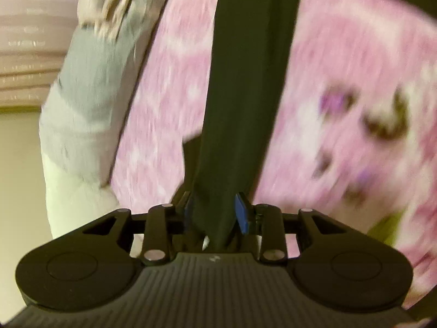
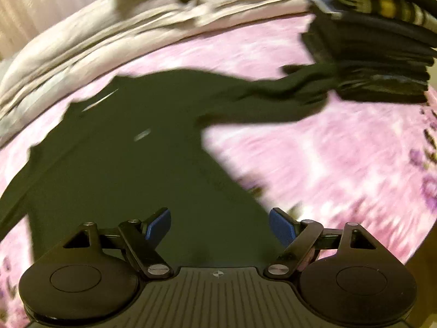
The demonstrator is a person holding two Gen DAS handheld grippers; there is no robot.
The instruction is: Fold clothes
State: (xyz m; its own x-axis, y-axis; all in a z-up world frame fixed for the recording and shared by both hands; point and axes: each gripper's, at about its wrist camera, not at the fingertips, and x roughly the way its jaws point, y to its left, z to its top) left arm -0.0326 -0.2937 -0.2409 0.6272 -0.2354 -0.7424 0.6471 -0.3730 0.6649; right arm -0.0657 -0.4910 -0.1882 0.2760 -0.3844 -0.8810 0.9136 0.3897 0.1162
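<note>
A dark green garment (image 2: pixel 131 147) lies spread on a pink patterned bedspread (image 2: pixel 327 158), one sleeve reaching right toward a stack of folded dark clothes (image 2: pixel 377 54). My right gripper (image 2: pixel 220 225) is open just above the garment's near part, blue pads apart. In the left wrist view my left gripper (image 1: pixel 215 213) is shut on a strip of the dark green garment (image 1: pixel 245 82), which stretches away from the pads over the bedspread (image 1: pixel 341 54). Both views are motion-blurred.
A grey and white bundle of bedding (image 1: pixel 82 95) lies at the left of the left wrist view. Rumpled pale bedding (image 2: pixel 95 32) runs along the far edge of the bed. A striped wall or curtain (image 1: pixel 24 41) is behind.
</note>
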